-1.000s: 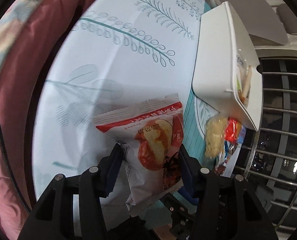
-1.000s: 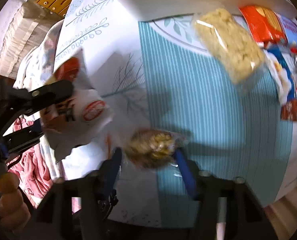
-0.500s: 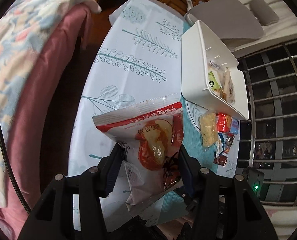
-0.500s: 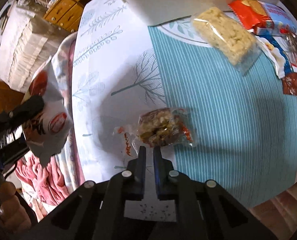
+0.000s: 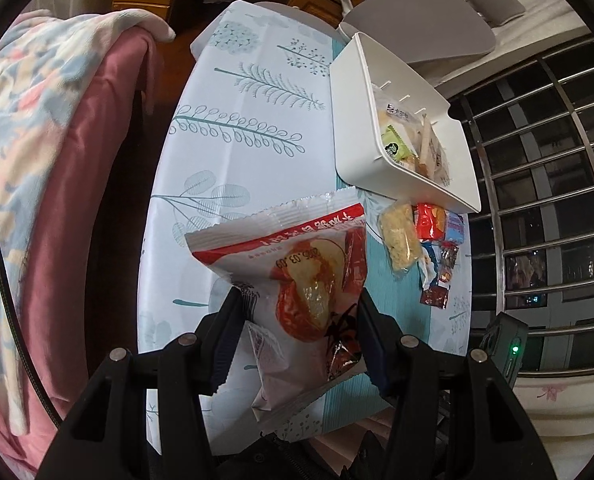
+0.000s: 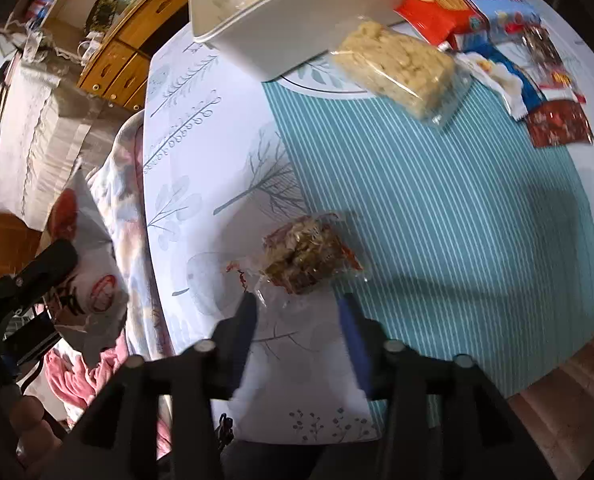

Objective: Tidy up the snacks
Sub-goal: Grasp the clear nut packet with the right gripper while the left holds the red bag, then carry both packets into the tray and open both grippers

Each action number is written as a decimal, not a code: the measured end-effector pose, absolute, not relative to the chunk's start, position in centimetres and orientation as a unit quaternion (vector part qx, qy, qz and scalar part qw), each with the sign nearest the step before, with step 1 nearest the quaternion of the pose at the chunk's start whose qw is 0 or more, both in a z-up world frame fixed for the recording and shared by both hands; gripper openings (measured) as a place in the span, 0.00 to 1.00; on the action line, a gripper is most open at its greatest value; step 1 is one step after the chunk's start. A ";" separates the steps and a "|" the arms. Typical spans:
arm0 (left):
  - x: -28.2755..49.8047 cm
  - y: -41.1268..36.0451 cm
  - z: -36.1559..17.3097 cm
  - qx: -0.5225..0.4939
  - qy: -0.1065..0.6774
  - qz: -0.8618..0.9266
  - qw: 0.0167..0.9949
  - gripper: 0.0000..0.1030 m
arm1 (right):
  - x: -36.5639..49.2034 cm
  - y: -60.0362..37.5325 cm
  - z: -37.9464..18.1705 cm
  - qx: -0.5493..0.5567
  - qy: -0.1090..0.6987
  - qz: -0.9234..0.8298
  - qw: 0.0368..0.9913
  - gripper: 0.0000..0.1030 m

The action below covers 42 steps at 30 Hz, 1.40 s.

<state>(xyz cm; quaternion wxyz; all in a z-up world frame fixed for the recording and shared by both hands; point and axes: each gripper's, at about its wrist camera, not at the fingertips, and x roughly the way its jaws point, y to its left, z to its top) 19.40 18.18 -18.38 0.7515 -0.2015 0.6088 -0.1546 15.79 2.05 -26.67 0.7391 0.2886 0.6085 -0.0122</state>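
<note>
Gripping snack bag (image 5: 297, 276) (left tongs (image 5: 299, 316)).

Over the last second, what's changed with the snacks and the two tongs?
The left tongs lifted the red and white snack bag higher above the table, grip unchanged. The right tongs closed empty short of the nut bar packet, then have just been opening; its wrapper edge lies between the open jaws, ungripped. The white bin and the snacks beside it stayed put.

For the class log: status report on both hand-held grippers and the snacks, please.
Left hand-held gripper shut on white-and-red snack bag. Right hand-held gripper just opened, empty, above clear nut-bar packet. White bin unobstructed.
</note>
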 end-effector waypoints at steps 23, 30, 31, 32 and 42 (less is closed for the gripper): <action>20.9 21.4 -17.6 -0.193 0.598 -0.150 0.763 0.51 | 21.5 4.3 -30.1 0.242 0.652 -0.111 0.710 0.73; 21.2 22.4 -17.9 -0.196 0.599 -0.137 0.764 0.51 | 23.1 4.7 -29.6 0.201 0.661 -0.135 0.710 0.56; 21.3 22.5 -18.0 -0.197 0.600 -0.135 0.764 0.51 | 23.1 4.6 -29.6 0.203 0.663 -0.134 0.708 0.56; 21.3 22.6 -18.0 -0.198 0.600 -0.133 0.764 0.51 | 23.2 4.5 -29.6 0.204 0.665 -0.132 0.706 0.55; 22.9 20.3 -17.2 -0.189 0.599 -0.107 0.771 0.51 | 23.8 0.6 -29.0 0.232 0.699 -0.096 0.669 0.49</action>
